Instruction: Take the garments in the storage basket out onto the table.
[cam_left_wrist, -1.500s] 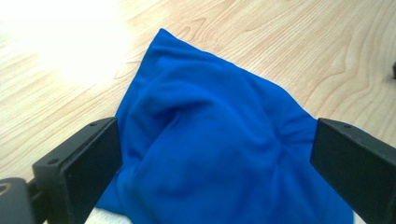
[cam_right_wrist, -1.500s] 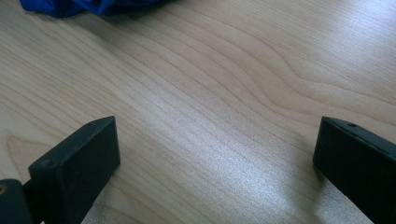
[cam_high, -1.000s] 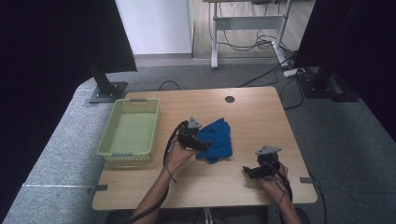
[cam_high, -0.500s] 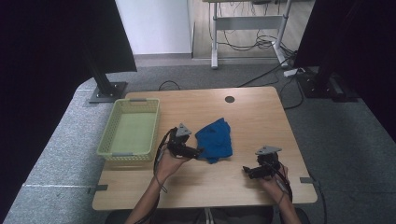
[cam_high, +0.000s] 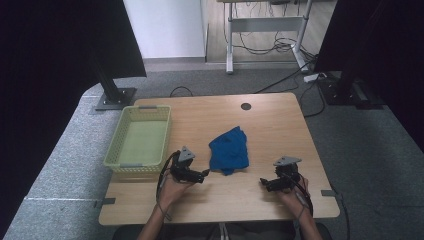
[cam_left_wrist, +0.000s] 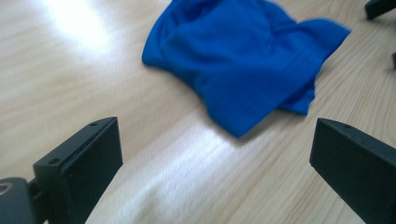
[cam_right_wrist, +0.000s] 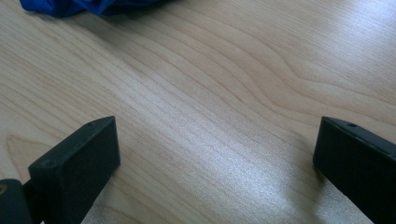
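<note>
No text, label, brand, number or sign can be read anywhere. The blue cloth (cam_high: 229, 150) is plain, with no tag or print showing in the high view or the left gripper view. The pale green basket (cam_high: 139, 161) carries no lettering, the wooden desk (cam_high: 270, 120) shows only bare grain, and the black fingers (cam_left_wrist: 79, 161) of both grippers are unmarked.

soft, matt blue cloth (cam_high: 229, 150) lies crumpled on the smooth pale wood-grain table (cam_high: 270, 125) with its faint sheen, and left of the cloth sits a matt, perforated yellow-green plastic basket (cam_high: 141, 138).
</note>
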